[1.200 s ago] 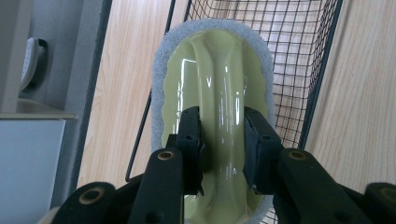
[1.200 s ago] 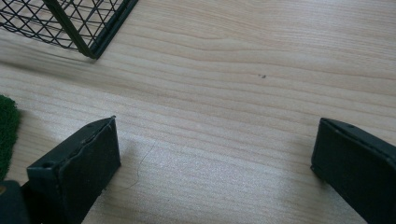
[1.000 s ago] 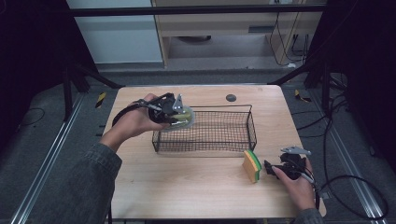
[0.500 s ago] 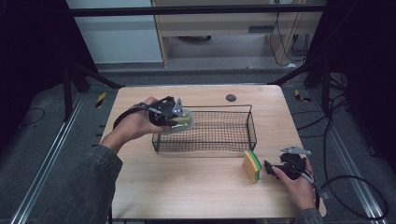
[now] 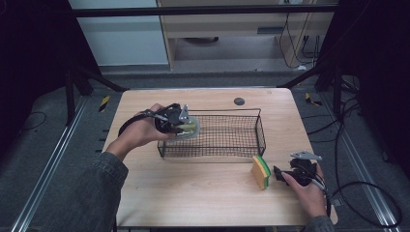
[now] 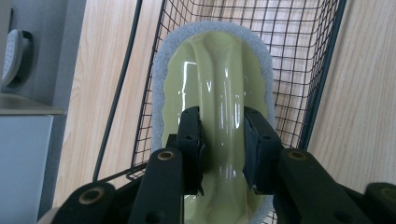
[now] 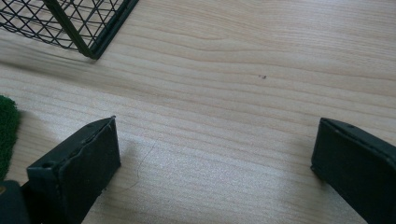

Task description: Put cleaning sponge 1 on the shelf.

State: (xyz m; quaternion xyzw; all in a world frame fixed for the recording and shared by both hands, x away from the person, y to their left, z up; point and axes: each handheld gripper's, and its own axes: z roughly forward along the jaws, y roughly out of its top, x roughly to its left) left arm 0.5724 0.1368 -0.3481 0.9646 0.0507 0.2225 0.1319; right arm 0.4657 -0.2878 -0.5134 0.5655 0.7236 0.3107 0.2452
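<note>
My left gripper (image 5: 180,125) is shut on the raised handle of a pale green scrubber (image 5: 190,128) with a white fuzzy rim. It holds the scrubber over the left end of a black wire basket (image 5: 261,131). In the left gripper view the jaws (image 6: 220,126) pinch the glossy handle of the scrubber (image 6: 219,70), with the basket mesh (image 6: 299,42) beneath. A yellow sponge with a green face (image 5: 260,172) stands on edge in front of the basket's right corner. Just right of it, my right gripper (image 5: 280,174) rests low on the table. Its jaws (image 7: 215,154) are wide open over bare wood, the sponge's green edge (image 7: 7,130) at their left.
A small dark round disc (image 5: 239,101) lies behind the basket near the table's far edge. A basket corner (image 7: 88,28) shows at the upper left of the right gripper view. Bare wood (image 5: 193,193) lies in front of the basket. Black cables trail off the table at right.
My left gripper has sunk a little with the scrubber, closer to the basket's left end. The right gripper and the sponge have stayed put.
</note>
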